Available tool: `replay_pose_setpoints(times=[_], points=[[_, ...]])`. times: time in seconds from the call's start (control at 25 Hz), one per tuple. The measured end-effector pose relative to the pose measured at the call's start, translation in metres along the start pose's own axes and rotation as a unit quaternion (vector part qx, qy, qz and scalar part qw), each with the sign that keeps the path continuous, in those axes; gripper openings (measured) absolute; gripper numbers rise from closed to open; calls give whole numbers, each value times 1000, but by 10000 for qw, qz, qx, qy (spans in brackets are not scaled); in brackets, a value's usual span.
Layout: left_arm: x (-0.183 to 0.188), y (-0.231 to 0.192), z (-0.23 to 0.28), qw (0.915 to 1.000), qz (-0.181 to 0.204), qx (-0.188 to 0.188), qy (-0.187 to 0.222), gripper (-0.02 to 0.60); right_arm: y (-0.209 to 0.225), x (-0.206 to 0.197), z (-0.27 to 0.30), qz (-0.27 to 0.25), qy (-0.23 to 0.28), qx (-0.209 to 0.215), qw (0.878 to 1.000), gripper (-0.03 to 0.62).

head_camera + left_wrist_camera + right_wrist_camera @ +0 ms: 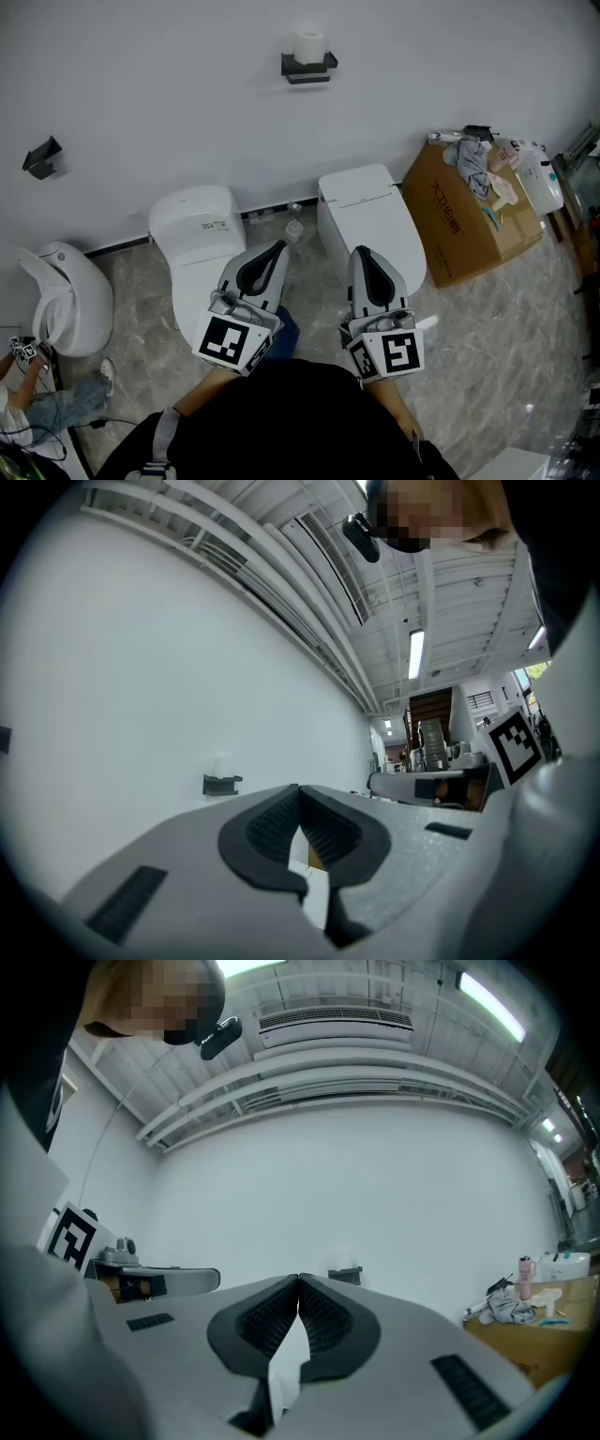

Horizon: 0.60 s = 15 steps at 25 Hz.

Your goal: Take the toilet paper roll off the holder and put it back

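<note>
A white toilet paper roll (pixel 310 45) stands on a black wall holder (pixel 308 67) high on the white wall, far ahead of both grippers. My left gripper (pixel 278 246) and right gripper (pixel 361 251) are held side by side low over the toilets. Both are shut with nothing between the pads. In the left gripper view the holder (pixel 221 783) with the pale roll (pixel 219 764) sits left of the closed tips (pixel 299 789). In the right gripper view the holder (pixel 345 1272) shows just right of the closed tips (pixel 298 1280).
Two white toilets (pixel 197 244) (pixel 370 220) stand below the holder, with a small bottle (pixel 293 225) between them. A third white fixture (pixel 66 300) is at left. A cardboard box (pixel 469 220) with cloth and bottles stands at right. A second black holder (pixel 42 157) hangs at left. A person (pixel 37 403) crouches at lower left.
</note>
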<state>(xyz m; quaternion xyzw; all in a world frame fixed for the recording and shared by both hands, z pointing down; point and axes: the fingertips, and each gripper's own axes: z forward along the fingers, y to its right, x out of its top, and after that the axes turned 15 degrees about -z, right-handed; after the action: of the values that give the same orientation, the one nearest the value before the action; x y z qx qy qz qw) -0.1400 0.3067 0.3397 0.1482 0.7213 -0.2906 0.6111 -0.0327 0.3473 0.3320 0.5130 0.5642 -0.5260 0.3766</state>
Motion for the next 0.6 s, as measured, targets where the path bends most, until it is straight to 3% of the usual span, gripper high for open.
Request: replay_pose_setpoints(times=[0.6], points=[[14, -73, 102, 9999, 141, 76, -2, 6, 42, -30, 113, -113, -98, 5, 9999, 23]])
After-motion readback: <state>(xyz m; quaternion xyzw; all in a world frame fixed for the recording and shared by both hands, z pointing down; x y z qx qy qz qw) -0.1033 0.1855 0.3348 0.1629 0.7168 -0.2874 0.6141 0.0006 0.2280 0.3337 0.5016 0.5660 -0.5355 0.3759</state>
